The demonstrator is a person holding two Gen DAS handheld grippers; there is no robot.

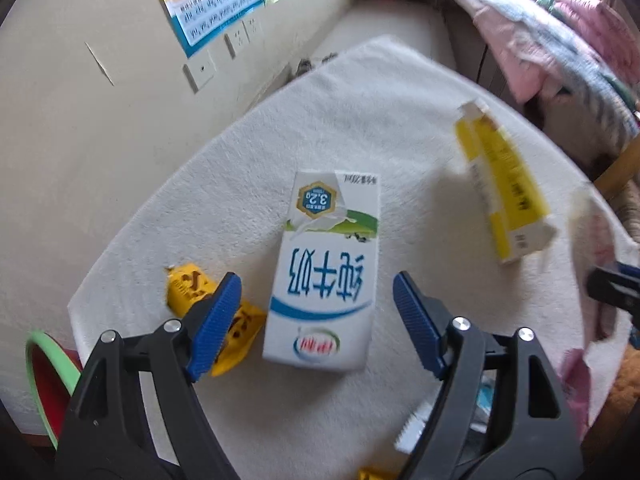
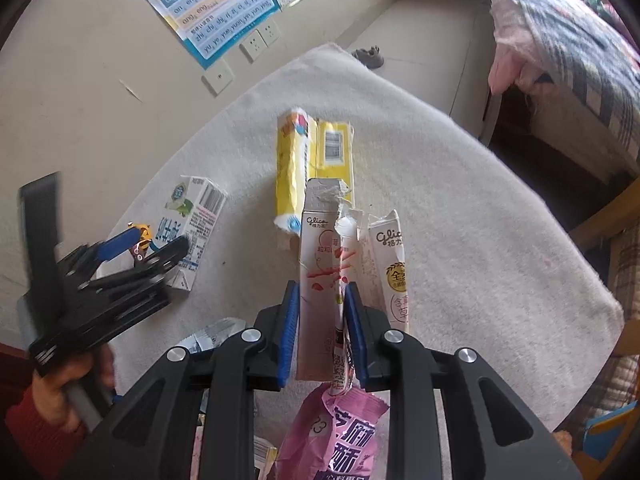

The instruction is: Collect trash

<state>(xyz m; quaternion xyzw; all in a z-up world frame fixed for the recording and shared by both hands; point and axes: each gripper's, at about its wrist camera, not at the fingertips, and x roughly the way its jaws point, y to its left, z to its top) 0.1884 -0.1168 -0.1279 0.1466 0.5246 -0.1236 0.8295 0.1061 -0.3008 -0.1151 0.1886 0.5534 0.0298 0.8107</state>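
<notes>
A white and blue milk carton (image 1: 324, 276) lies flat on the white cloth. My left gripper (image 1: 317, 282) hangs open just above it, one finger on each side, and the pads do not touch it. A crumpled yellow wrapper (image 1: 188, 292) lies by the left finger. My right gripper (image 2: 322, 294) is shut on a flattened white Glico box (image 2: 318, 256). A pink snack wrapper (image 2: 340, 436) hangs under its jaws, and a second Glico box (image 2: 390, 264) lies just to the right. The right wrist view also shows the milk carton (image 2: 196, 216) under the left gripper (image 2: 152, 246).
A yellow box (image 2: 312, 160) lies further back on the cloth-covered table (image 2: 460, 208). A green-rimmed red bin (image 1: 44, 372) stands below the table's left edge. More wrappers lie near the front edge. The wall with posters and sockets is at the left, a bed at the right.
</notes>
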